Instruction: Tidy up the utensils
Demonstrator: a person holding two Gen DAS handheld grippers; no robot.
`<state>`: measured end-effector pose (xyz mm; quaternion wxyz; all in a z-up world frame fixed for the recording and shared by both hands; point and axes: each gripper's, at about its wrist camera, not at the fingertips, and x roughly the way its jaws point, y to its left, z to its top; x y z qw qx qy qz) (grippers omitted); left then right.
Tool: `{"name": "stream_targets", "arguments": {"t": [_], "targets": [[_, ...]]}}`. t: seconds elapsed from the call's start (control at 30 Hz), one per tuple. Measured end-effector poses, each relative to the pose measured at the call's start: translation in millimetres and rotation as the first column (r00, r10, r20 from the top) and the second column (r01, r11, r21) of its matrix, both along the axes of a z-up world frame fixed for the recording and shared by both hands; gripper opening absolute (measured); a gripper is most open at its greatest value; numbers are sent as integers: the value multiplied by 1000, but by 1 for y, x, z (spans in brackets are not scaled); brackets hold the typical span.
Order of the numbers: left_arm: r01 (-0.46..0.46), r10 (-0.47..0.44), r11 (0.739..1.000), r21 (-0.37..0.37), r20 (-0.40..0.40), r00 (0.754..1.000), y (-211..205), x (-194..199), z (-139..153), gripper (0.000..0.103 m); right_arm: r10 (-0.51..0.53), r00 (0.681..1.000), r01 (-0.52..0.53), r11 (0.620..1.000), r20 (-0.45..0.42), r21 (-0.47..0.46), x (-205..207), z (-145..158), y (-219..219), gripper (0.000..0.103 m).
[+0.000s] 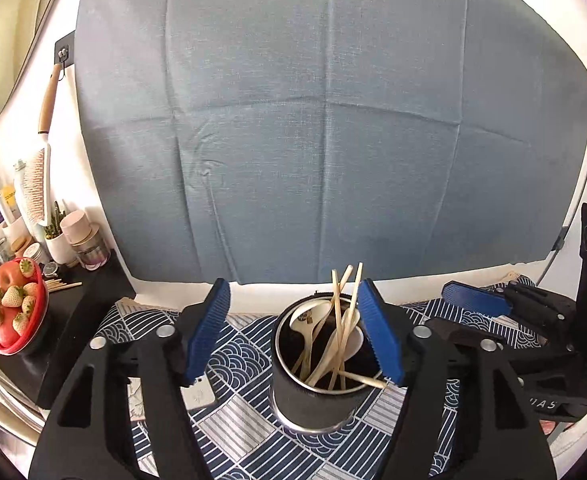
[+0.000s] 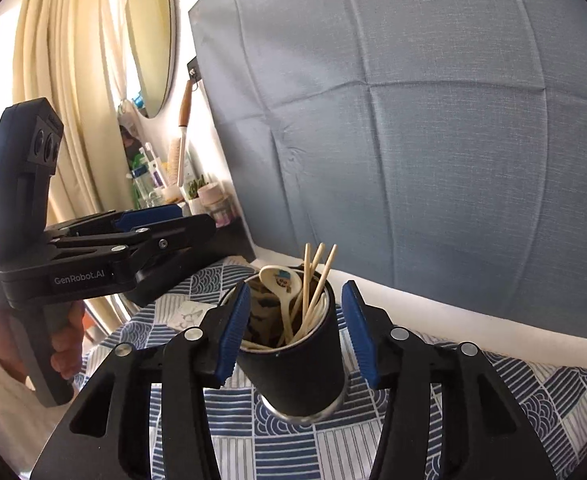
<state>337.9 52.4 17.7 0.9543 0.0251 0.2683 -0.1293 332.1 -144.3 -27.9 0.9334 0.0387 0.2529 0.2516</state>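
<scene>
A black cylindrical holder with a metal rim [image 1: 313,402] stands on the patterned cloth and holds pale spoons [image 1: 307,320] and several wooden chopsticks [image 1: 343,320]. My left gripper [image 1: 293,338] is open and empty, its right pad near the holder's rim. In the right wrist view the holder [image 2: 297,372] stands between the open fingers of my right gripper [image 2: 299,338], not touched. A spoon with a cartoon print [image 2: 279,280] and chopsticks [image 2: 317,276] stick out of it. Each gripper shows in the other's view, the right one [image 1: 477,300] and the left one [image 2: 153,216].
A blue-and-white patterned cloth [image 1: 245,432] covers the table. A grey-blue fabric backdrop [image 1: 325,120] hangs behind. At left a dark shelf holds a red bowl of fruit [image 1: 13,316], jars and bottles [image 1: 81,240], and a hanging brush [image 1: 41,160]. A mirror [image 2: 151,40] and curtain [image 2: 73,80] are further left.
</scene>
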Motion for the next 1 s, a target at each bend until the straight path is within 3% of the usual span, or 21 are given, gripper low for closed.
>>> {"name": "stream_targets", "arguments": {"t": [0.07, 0.13, 0.23, 0.47, 0.73, 1.0], "targets": [[-15, 15, 1000, 12, -6, 1000, 1, -12, 2, 83, -20, 1000, 20, 999, 0, -34, -13, 4, -2, 68], [-36, 36, 999, 31, -10, 999, 0, -24, 4, 88, -49, 999, 49, 998, 0, -49, -27, 8, -6, 79], [-62, 62, 997, 35, -22, 998, 2, -43, 6, 93, -69, 998, 68, 996, -9, -52, -45, 12, -14, 85], [-115, 117, 993, 28, -77, 990, 8, -90, 0, 97, -125, 992, 123, 990, -23, -71, -90, 21, -27, 89], [-126, 130, 991, 35, -165, 978, 13, -155, -21, 97, -137, 982, 128, 989, -130, -76, -144, 10, -27, 92], [-151, 160, 986, 66, -167, 973, 12, -218, -31, 97, -162, 978, 145, 981, -134, -129, -204, 4, -24, 94]]}}
